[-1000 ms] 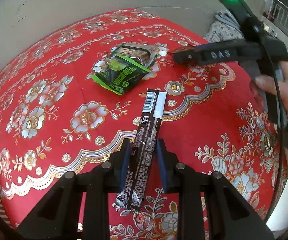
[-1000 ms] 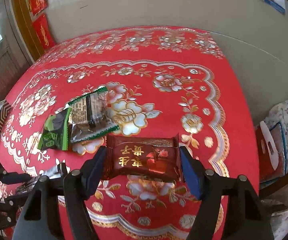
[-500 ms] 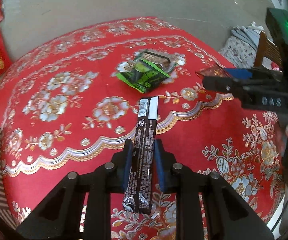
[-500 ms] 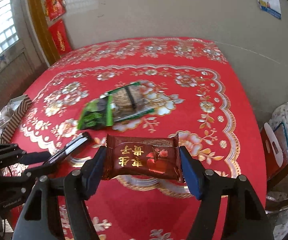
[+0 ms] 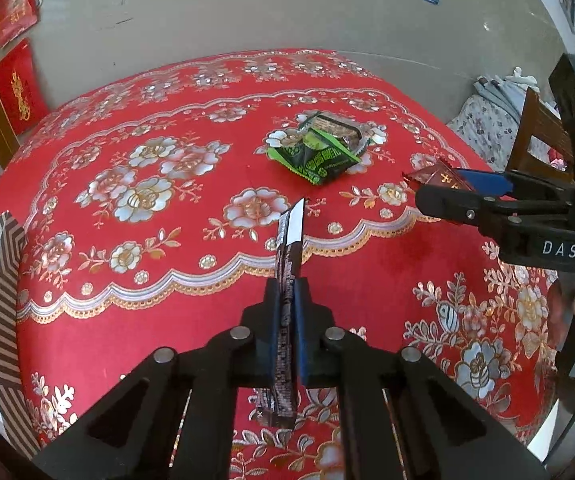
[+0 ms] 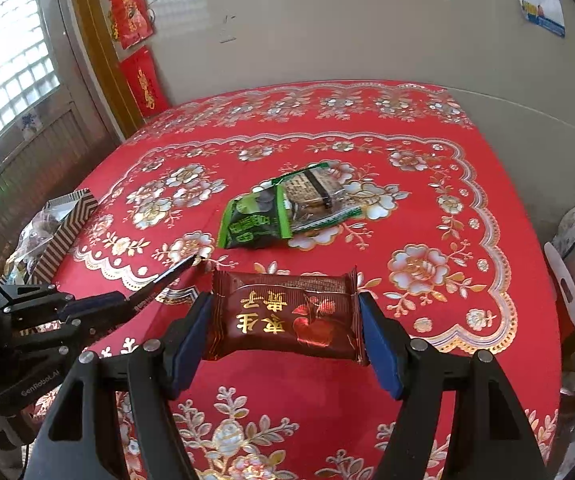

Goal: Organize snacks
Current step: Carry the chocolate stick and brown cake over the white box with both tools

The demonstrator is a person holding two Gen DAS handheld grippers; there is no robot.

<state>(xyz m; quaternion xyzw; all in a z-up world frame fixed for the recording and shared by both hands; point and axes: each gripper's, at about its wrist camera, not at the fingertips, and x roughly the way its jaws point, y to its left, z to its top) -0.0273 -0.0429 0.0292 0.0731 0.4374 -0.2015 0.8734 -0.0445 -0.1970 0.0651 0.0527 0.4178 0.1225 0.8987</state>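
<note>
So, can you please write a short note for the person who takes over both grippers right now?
Left gripper: shut on the long dark snack bar, held edge-up above the red tablecloth.
Right gripper: shut on the dark red snack packet, gripped by its two ends, also in the air.
On the table: the green snack packet and the clear-wrapped snack, touching, mid-table.
Striped box: at the table's left edge, some snacks already inside.
Done: two snacks picked up.
Left: probably put both in the box, then collect the last two.
</note>
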